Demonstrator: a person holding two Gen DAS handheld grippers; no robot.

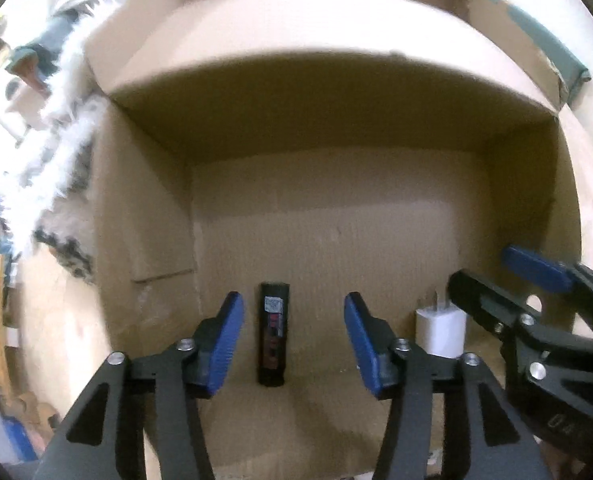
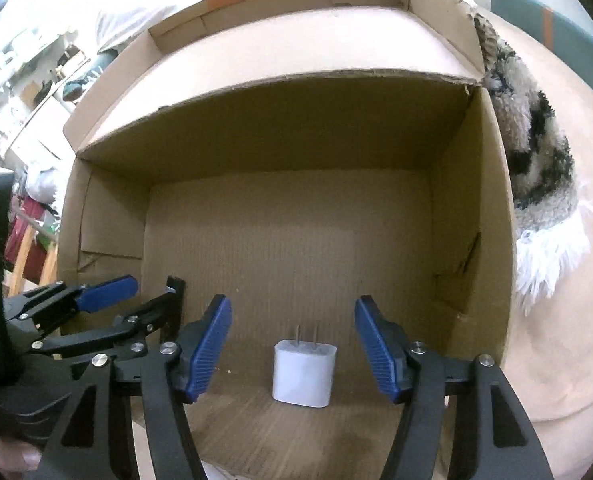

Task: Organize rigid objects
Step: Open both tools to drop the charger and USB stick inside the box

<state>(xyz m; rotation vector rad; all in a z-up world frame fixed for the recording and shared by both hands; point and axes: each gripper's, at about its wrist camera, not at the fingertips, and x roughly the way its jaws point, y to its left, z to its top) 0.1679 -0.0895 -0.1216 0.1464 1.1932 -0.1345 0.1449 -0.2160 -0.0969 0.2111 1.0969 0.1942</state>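
Observation:
Both grippers point down into an open cardboard box (image 1: 144,208) (image 2: 468,200). A black stick-shaped device with a small label (image 1: 272,336) lies on the box floor between the blue pads of my left gripper (image 1: 294,340), which is open and does not touch it. A white wall charger (image 2: 302,376) (image 1: 440,330) stands on the floor, prongs pointing away, between the spread pads of my right gripper (image 2: 292,340), also open and clear of it. In each view the other gripper shows at the side: the right gripper (image 1: 504,280) and the left gripper (image 2: 140,294).
A shaggy white, grey and black rug or plush (image 1: 60,184) (image 2: 536,152) lies against the outside of the box. The box flaps (image 2: 256,40) stand folded outward at the far side. A beige surface (image 2: 556,320) lies to the right, and cluttered shelves (image 2: 28,80) at far left.

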